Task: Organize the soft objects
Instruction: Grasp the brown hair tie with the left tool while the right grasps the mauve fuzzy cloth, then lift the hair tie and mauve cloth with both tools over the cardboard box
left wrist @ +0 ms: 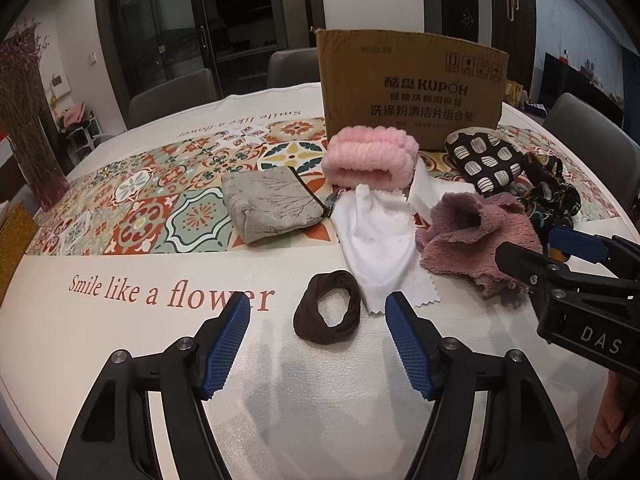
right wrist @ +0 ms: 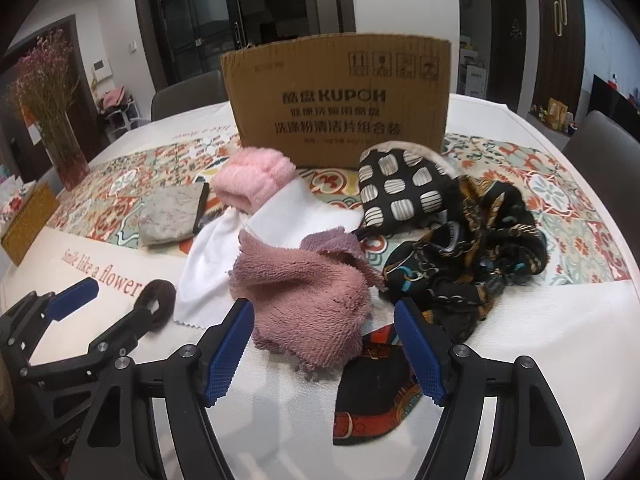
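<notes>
Left wrist view: the left tool (left wrist: 318,312) hangs released, nothing between its blue pads, above the white worktop (left wrist: 100,340). The brown hair scrunchie (left wrist: 328,308) lies flat just ahead at twelve o'clock, roughly centred in the gap, its longer axis running from seven to one o'clock. The white cloth (left wrist: 376,240) lies at one o'clock, the cardboard box (left wrist: 412,88) farther behind it.

Right wrist view: the right tool (right wrist: 324,316) is likewise released and holds nothing. The mauve fluffy cloth (right wrist: 304,296) lies at twelve o'clock, its near edge between the pads, untouched as far as I can tell. The dark patterned scarf (right wrist: 472,252) lies at one o'clock. Each hand seems nearest its own target.
</notes>
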The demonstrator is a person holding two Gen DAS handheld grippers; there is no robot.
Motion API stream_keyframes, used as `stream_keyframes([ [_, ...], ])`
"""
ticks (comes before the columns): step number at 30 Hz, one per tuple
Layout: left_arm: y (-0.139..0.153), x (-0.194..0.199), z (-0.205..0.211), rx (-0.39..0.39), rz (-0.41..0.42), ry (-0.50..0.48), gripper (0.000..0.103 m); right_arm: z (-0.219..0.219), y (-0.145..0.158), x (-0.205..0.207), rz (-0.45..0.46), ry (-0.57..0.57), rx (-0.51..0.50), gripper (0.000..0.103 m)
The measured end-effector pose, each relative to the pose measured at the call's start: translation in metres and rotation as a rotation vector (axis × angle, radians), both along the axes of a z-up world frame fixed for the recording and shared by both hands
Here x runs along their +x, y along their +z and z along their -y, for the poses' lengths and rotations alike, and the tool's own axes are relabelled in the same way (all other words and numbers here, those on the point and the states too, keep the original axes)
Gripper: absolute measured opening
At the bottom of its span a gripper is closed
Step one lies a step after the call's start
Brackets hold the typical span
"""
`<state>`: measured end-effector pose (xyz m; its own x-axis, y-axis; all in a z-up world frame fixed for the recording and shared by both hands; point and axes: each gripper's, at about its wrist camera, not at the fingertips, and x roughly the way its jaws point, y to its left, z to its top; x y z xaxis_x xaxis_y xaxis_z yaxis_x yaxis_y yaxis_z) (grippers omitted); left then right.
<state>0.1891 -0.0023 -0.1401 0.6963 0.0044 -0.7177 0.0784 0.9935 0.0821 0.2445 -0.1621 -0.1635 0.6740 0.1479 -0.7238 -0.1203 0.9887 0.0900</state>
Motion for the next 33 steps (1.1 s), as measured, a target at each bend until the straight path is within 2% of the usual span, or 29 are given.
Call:
stream_keyframes([
  [6, -0.012, 0.01, -0.001, -0.009, -0.038, -0.002, 0.059, -0.002, -0.01, 0.008, -0.032, 0.009, 0.011, 0.069],
  [10, -0.02, 0.016, -0.002, -0.025, -0.068, -0.002, 0.047, -0.004, -0.014, 0.012, -0.04, 0.01, 0.005, 0.068],
  [11, -0.021, 0.017, -0.001, -0.026, -0.074, -0.001, 0.045, -0.005, -0.015, 0.013, -0.042, 0.014, 0.007, 0.063],
  [15, -0.026, 0.02, -0.004, -0.049, -0.095, 0.0, 0.036, -0.007, -0.018, 0.017, -0.055, 0.021, 0.01, 0.057],
  [18, -0.025, 0.021, -0.004, -0.056, -0.093, 0.002, 0.024, -0.007, -0.017, 0.016, -0.049, 0.017, 0.012, 0.046],
  [20, -0.025, 0.021, -0.004, -0.059, -0.088, -0.002, 0.02, -0.008, -0.016, 0.015, -0.05, 0.028, 0.009, 0.035],
  [22, -0.025, 0.021, -0.004, -0.063, -0.088, -0.009, 0.014, -0.008, -0.014, 0.014, -0.049, 0.033, 0.013, 0.03],
  [28, -0.018, 0.017, -0.004, -0.07, -0.073, -0.012, 0.013, -0.01, -0.002, 0.006, -0.025, 0.039, 0.011, 0.027],
  [33, -0.001, 0.01, -0.005, -0.082, -0.038, -0.015, 0.013, -0.01, 0.011, 0.0, 0.009, 0.037, 0.014, 0.026],
])
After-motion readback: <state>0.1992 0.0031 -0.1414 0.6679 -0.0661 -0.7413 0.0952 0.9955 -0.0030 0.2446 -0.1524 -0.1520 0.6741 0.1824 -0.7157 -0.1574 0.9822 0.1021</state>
